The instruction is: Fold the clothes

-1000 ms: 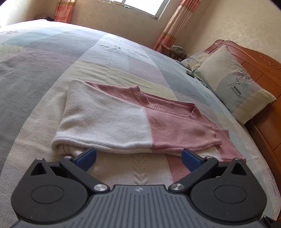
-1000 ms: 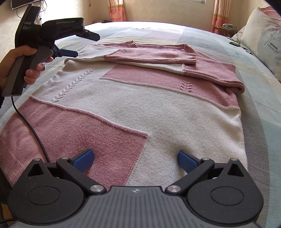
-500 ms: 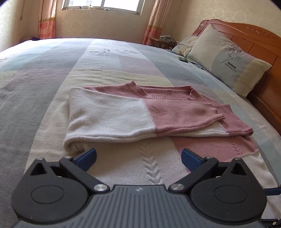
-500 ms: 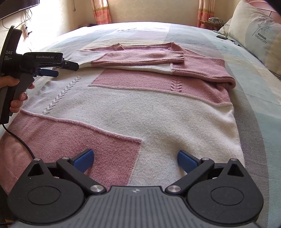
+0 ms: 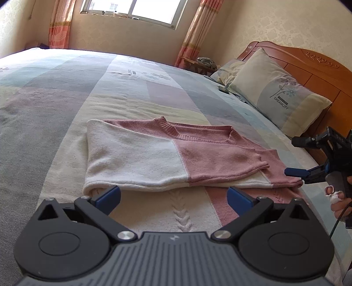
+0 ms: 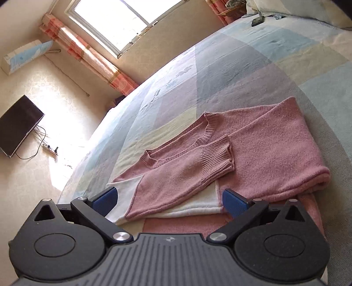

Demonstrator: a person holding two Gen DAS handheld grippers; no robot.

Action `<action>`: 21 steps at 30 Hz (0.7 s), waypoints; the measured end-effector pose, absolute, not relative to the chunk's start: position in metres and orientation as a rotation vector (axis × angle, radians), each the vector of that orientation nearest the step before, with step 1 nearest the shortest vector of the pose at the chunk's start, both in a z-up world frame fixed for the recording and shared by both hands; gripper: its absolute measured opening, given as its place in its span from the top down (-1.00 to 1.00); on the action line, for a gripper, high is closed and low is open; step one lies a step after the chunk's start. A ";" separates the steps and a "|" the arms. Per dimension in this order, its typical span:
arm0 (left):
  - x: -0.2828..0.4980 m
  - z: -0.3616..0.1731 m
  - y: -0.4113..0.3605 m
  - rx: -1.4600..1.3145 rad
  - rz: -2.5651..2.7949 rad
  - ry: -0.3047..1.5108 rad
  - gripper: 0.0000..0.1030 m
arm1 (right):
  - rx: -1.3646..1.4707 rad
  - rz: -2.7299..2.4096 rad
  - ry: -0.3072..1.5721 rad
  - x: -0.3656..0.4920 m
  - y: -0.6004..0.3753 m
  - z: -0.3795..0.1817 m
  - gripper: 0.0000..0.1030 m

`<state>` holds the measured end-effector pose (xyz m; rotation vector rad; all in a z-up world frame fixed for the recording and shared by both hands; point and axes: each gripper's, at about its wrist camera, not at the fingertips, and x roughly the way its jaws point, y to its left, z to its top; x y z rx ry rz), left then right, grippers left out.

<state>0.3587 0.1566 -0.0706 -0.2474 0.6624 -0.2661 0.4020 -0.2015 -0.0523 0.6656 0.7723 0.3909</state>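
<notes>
A pink and cream knitted sweater (image 5: 167, 158) lies flat on the bed, both sleeves folded across its chest. My left gripper (image 5: 173, 195) hovers open just in front of the folded cream sleeve edge, nothing between its blue pads. My right gripper (image 6: 168, 199) is open too, low over the sweater (image 6: 253, 154) near the ribbed cuff (image 6: 216, 156) and pink shoulder. In the left wrist view the right gripper (image 5: 297, 156) shows at the right edge, held by a hand (image 5: 340, 202), its fingers spread beside the sweater's pink side.
The sweater lies on a bedspread (image 5: 110, 88) of pastel patches. Pillows (image 5: 277, 94) lean on a wooden headboard (image 5: 319, 66) at the right. A window (image 5: 132, 11) with orange curtains is behind. A wall television (image 6: 18, 125) and an air conditioner (image 6: 26, 55) show in the right wrist view.
My right gripper has swung from the sweater's hem up to its collar end and tilted. The left gripper stays at the cream sleeve edge, its view slightly shifted.
</notes>
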 end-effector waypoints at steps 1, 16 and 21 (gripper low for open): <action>0.360 -0.070 0.156 -0.249 -0.265 0.662 -0.99 | 0.697 0.375 0.790 0.413 -0.204 -0.062 -1.00; 0.364 -0.067 0.147 -0.254 -0.291 0.643 -0.99 | 0.861 0.397 0.741 0.454 -0.193 -0.113 -1.00; 0.362 -0.066 0.149 -0.255 -0.285 0.643 -0.99 | 1.002 0.360 0.698 0.464 -0.204 -0.118 -1.00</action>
